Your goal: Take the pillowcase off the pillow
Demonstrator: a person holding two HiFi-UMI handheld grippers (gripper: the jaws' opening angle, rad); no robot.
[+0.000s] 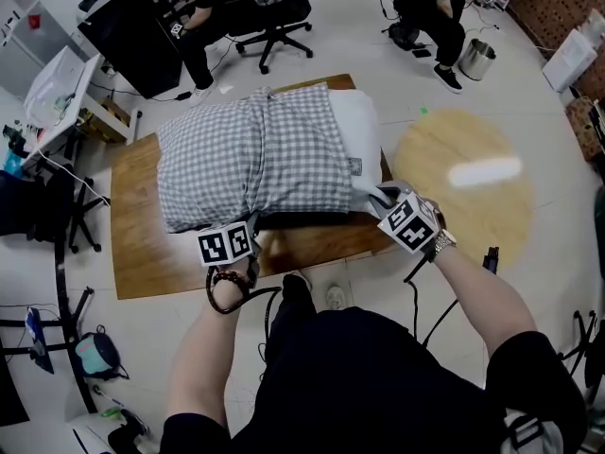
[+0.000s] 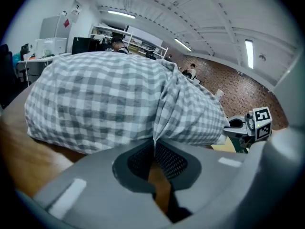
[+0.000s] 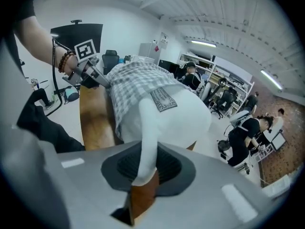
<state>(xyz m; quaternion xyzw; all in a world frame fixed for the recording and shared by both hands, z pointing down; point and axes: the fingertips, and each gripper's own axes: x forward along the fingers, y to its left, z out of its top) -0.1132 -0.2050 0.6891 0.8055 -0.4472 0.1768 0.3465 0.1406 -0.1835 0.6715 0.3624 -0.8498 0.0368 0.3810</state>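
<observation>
The right gripper [image 3: 143,173] pinches a white corner of the pillow [image 3: 183,116]; the checked pillowcase [image 3: 131,80] covers its far end, on a wooden table [image 3: 95,120].

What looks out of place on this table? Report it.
Nothing is spilled or damaged. The white pillow sticks bare out of the grey-checked fabric pillowcase at the end by the right gripper, which pinches its corner.

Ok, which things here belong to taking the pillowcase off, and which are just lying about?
Job: checked pillowcase, white pillow, left claw, right claw, wooden table.
Lying about: round wooden top, metal bin, office chair.
</observation>
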